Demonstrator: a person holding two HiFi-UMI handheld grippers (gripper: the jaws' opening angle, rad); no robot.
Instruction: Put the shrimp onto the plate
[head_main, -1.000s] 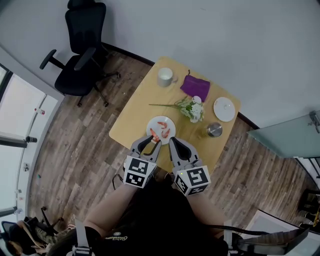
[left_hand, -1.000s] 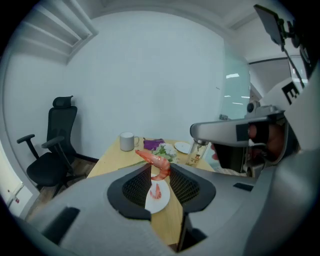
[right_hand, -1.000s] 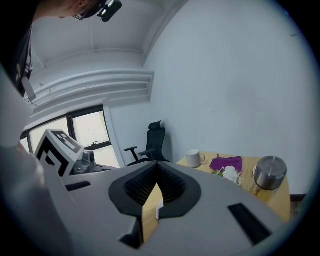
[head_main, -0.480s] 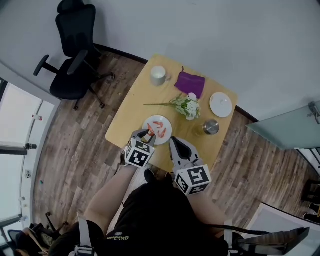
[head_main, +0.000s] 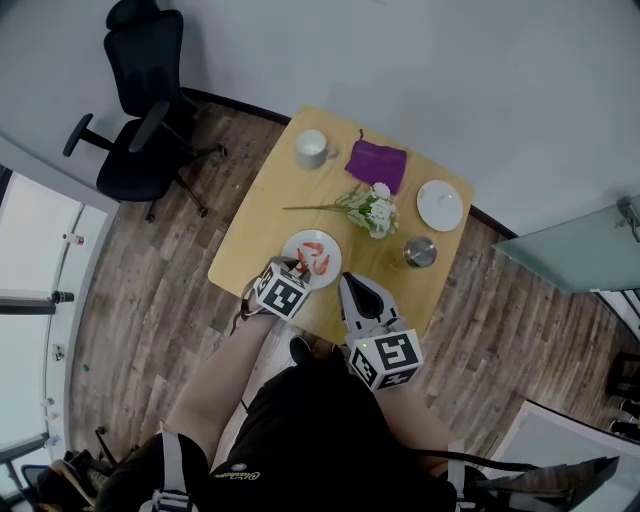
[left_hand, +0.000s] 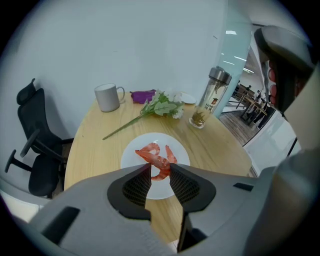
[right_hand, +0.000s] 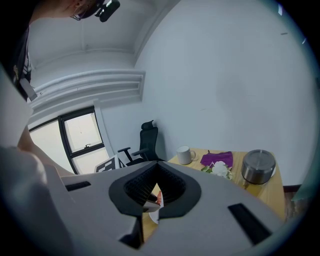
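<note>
A white plate (head_main: 312, 258) sits near the front edge of the round wooden table (head_main: 260, 235), with red shrimp (head_main: 320, 262) lying on it. My left gripper (left_hand: 160, 170) hovers over the plate's near side, shut on one red shrimp (left_hand: 159, 162) whose body sticks out past the tips. Two more shrimp (left_hand: 150, 149) rest on the plate (left_hand: 132, 159) behind it. In the head view the left gripper (head_main: 298, 270) reaches over the plate's near-left rim. The right gripper (head_main: 350, 284) stays at the table's front edge, right of the plate. Its tips meet, and the right gripper (right_hand: 157, 165) holds nothing.
At the far side stand a white mug (head_main: 310, 148), a purple cloth (head_main: 376, 162), a flower bunch (head_main: 365, 208), a small white plate (head_main: 440, 204) and a steel-lidded bottle (head_main: 420, 252). A black office chair (head_main: 140, 110) stands on the wood floor to the left.
My left gripper has moved forward and tipped down over the plate's near rim, carrying the shrimp with it. The right gripper has stayed where it was.
</note>
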